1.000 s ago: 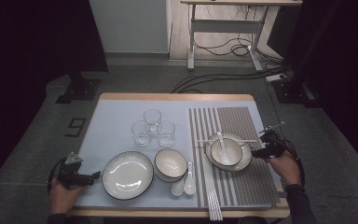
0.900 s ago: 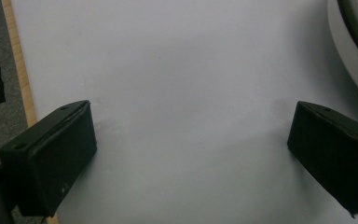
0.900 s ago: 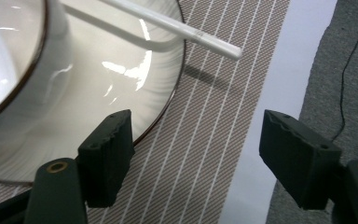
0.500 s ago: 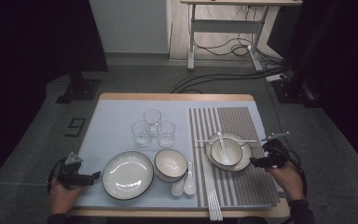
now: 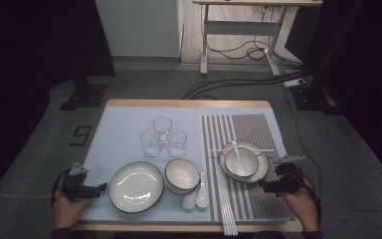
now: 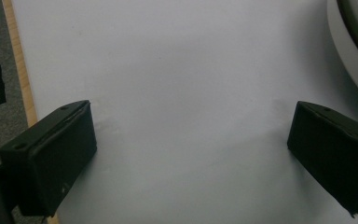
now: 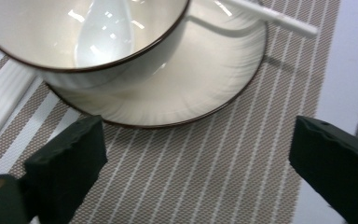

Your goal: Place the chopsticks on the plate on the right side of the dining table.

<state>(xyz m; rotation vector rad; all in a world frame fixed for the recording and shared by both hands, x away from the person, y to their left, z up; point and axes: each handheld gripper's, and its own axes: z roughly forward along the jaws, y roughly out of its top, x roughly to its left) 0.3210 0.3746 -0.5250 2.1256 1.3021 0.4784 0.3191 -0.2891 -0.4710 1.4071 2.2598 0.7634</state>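
My right gripper [image 5: 264, 187] hovers over the striped placemat [image 5: 251, 201], just in front of a white plate [image 5: 262, 169] that carries a bowl [image 5: 242, 160] with a white spoon [image 5: 236, 149] in it. A pair of white chopsticks [image 5: 251, 150] lies across that plate. In the right gripper view the plate [image 7: 177, 100] and bowl [image 7: 74, 51] sit just beyond my jaws, which have just been opening and hold nothing. My left gripper [image 5: 98, 188] rests open at the table's near left, beside a large empty plate [image 5: 136, 186].
An empty bowl [image 5: 182, 175] and two white spoons [image 5: 196, 197] lie at the front centre. Three glasses [image 5: 163, 135] stand behind them. More white chopsticks [image 5: 227, 211] lie along the placemat's left side, reaching past the front edge. A pale cloth [image 6: 177, 84] covers the table's left part.
My right gripper has drawn back from the plate's right rim toward the near edge, and its jaws have spread wider. The left gripper has stayed put.
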